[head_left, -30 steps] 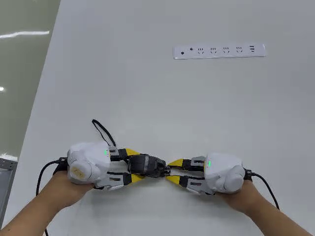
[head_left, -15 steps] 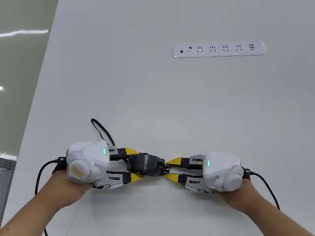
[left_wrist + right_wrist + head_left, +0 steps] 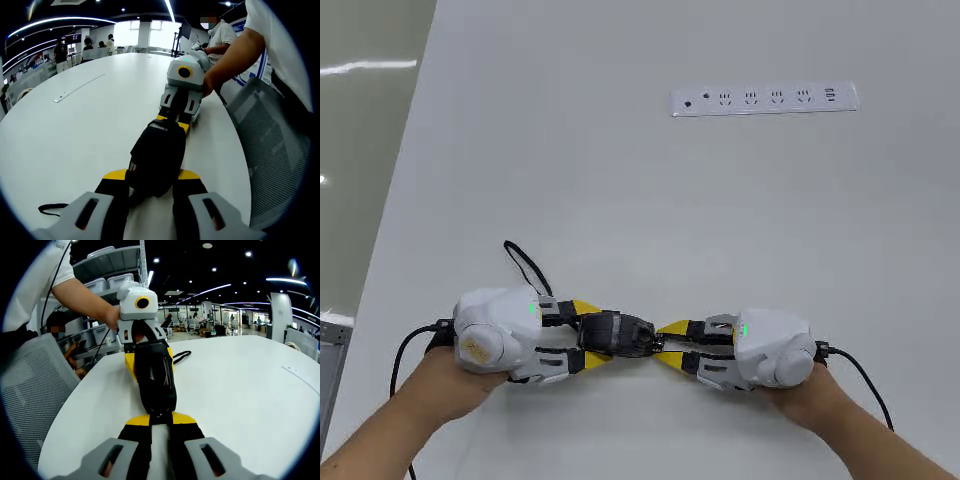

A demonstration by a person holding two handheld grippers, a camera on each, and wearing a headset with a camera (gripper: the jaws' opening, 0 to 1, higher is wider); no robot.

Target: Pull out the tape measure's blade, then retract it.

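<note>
A black tape measure [image 3: 617, 334] lies on the white table between my two grippers. My left gripper [image 3: 592, 333] is shut on its case from the left, a yellow-tipped jaw on each side; its own view has the case [image 3: 156, 160] held between the jaws, left gripper [image 3: 152, 175]. My right gripper [image 3: 665, 344] meets the case's right end, jaws close together on the blade's end. In the right gripper view the tape measure [image 3: 156, 372] runs away from my right gripper [image 3: 161, 419] toward the left gripper [image 3: 150, 347]. No length of blade shows outside the case.
A black wrist cord [image 3: 525, 262] trails from the case toward the back left. A white power strip [image 3: 765, 99] lies at the far right of the table [image 3: 620, 180]. The table's left edge [image 3: 395, 190] drops to the floor.
</note>
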